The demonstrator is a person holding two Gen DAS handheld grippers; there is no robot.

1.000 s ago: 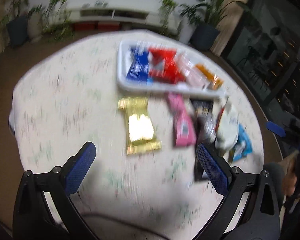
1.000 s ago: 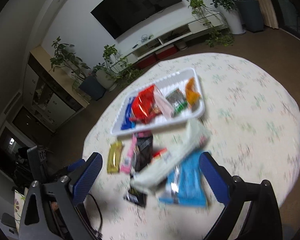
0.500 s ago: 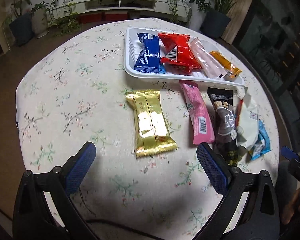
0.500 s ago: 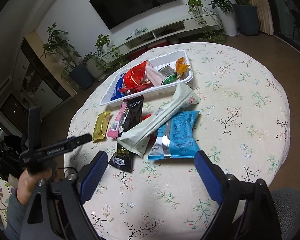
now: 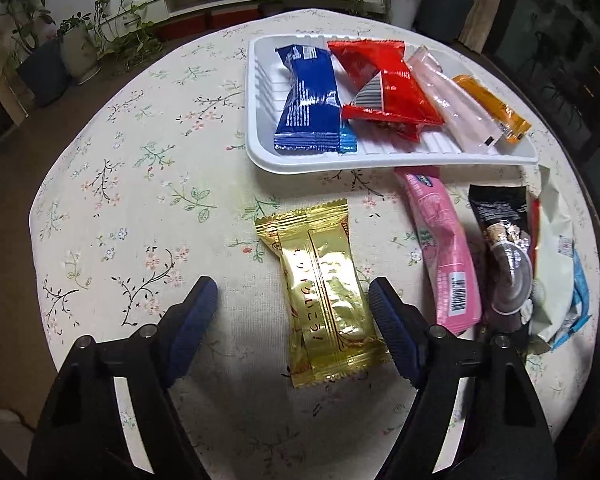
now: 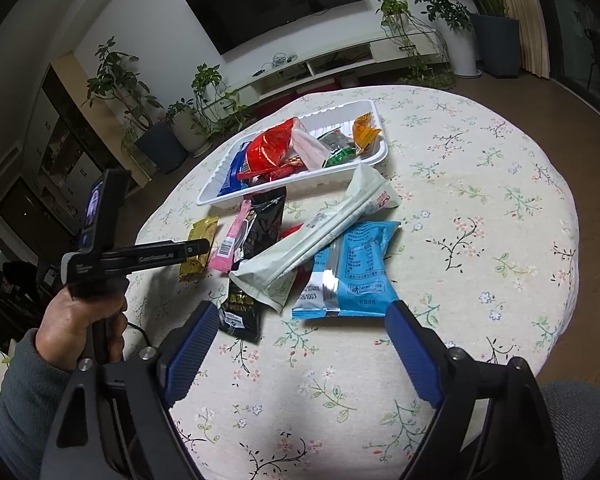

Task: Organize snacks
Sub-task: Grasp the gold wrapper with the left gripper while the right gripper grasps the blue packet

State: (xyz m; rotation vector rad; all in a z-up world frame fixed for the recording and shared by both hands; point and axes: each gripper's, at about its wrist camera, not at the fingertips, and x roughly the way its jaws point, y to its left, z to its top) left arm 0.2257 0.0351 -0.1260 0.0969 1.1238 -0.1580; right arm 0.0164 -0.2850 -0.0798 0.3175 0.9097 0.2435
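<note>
The shallow white ribbed plastic tray point(image 5: 384, 156) sat on the round table under a floral-print cloth point(image 5: 148, 184), its far packets partly stacked: a crinkled blue foil packet point(image 5: 310, 100), a glossy red packet point(image 5: 384, 84) overlapping it, a pale pink tube-like sachet point(image 5: 452, 100) and an orange sachet point(image 5: 490, 108). Nearer, loose snacks overlapped in a heap, so the black packet point(image 5: 504, 240) and the long white wrapper point(image 6: 320, 236) hid most of something red beneath; the light blue packet point(image 6: 352, 272) was cut off in the left view. A pink packet point(image 5: 444, 248) lay beside them. The left gripper point(image 5: 292, 300) had just been closing, its blue ribbed pads apart around the shiny gold foil packet point(image 5: 324, 288), the right pad just beside its edge, not clamped. The right gripper point(image 6: 300, 328) stood wide, empty, just short of the light blue packet.
</note>
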